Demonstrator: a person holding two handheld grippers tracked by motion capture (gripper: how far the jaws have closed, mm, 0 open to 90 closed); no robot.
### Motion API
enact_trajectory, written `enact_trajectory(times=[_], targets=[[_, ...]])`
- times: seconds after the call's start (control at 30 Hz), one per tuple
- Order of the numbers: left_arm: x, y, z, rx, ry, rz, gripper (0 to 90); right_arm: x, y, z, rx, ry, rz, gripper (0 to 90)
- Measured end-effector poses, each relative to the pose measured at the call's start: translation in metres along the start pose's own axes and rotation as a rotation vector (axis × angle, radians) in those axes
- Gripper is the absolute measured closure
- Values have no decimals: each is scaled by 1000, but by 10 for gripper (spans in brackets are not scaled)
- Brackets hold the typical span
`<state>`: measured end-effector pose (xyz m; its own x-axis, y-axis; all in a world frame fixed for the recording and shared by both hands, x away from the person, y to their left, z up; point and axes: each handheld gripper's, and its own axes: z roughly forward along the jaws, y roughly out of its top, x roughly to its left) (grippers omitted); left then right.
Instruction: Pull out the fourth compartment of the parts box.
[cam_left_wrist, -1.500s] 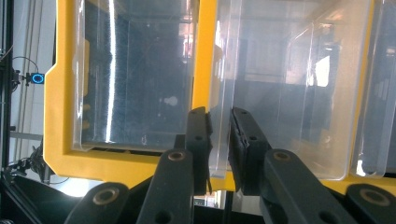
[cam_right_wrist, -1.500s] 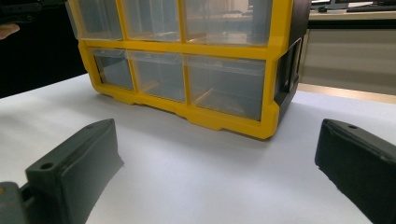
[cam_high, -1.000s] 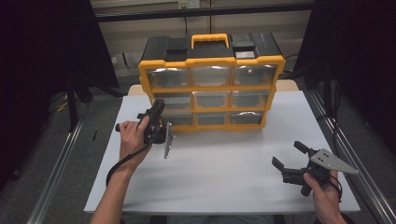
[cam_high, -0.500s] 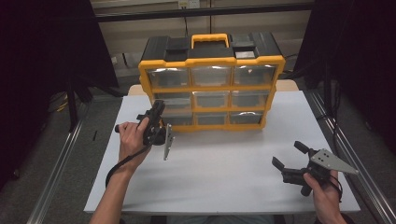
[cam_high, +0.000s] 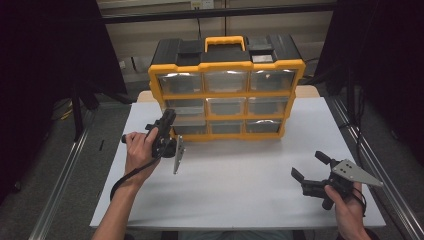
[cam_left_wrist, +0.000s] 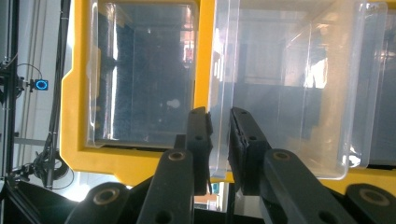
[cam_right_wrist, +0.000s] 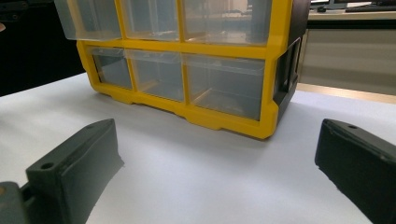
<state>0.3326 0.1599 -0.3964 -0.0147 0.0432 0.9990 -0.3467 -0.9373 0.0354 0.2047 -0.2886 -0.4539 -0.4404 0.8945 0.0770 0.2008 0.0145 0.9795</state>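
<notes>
High view, catalogued left to right.

Left tongs (cam_high: 167, 125): held in the person's left hand (cam_high: 140, 150) at the bottom-left corner of the organiser (cam_high: 225, 95), a yellow-framed cabinet of clear drawers standing on the white table (cam_high: 240, 185). In the left gripper view these tongs (cam_left_wrist: 219, 140) are clamped on the thin front lip of a clear drawer (cam_left_wrist: 285, 98), which sits slightly out of the frame. The drawer's body lies directly ahead of the tongs and to one side of them; a neighbouring drawer (cam_left_wrist: 140, 84) stays flush on the other side.

Risk, judged: the hold is on a narrow plastic edge only, so a pull off the drawer's line could let the lip slip from the pads or jam the drawer in its frame. The organiser is unbraced and might slide or tip towards the person if the drawer sticks. A drawer drawn too far could drop free.

Right tongs (cam_high: 312, 172): held in the right hand (cam_high: 350, 205), jaws spread wide and empty, low over bare table. In the right gripper view the organiser (cam_right_wrist: 187, 51) stands ahead of these tongs, well apart, with table between.
</notes>
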Motion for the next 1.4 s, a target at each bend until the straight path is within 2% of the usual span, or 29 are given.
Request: enact_trajectory(times=[0.07, 0.13, 0.17, 0.27, 0.33, 0.43, 0.53, 0.67, 0.87, 0.97, 1.2, 1.4], targets=[[-1, 1, -3, 7, 12, -3, 792, 0, 0, 1, -2, -4, 3, 0], [-1, 0, -4, 6, 3, -1, 793, 0, 0, 0, -3, -6, 4, 0], [0, 0, -6, 11, 6, -10, 793, 0, 0, 0, -1, -2, -2, 0], [-1, 0, -6, 0, 5, -9, 793, 0, 0, 0, -3, -4, 1, 0], [-2, 1, -7, 2, 17, -2, 793, 0, 0, 0, 1, -1, 1, 0], [-1, 1, -8, 9, 11, -2, 793, 0, 0, 0, 1, 0, 3, 0], [-1, 1, -8, -7, 9, -10, 793, 0, 0, 0, 0, -1, 2, 0], [0, 1, -10, -4, 17, -1, 793, 0, 0, 0, 1, 0, 3, 0], [-1, 1, -12, -11, 15, -13, 793, 0, 0, 0, 0, 1, 2, 0], [0, 2, -13, -14, 15, -1, 794, 0, 0, 0, 1, 0, 2, 0], [0, 2, -15, -8, 5, -25, 793, 0, 0, 0, -1, 1, 1, 0], [1, 3, -17, -10, 12, -11, 793, 0, 0, 0, 1, 1, 2, 0]])
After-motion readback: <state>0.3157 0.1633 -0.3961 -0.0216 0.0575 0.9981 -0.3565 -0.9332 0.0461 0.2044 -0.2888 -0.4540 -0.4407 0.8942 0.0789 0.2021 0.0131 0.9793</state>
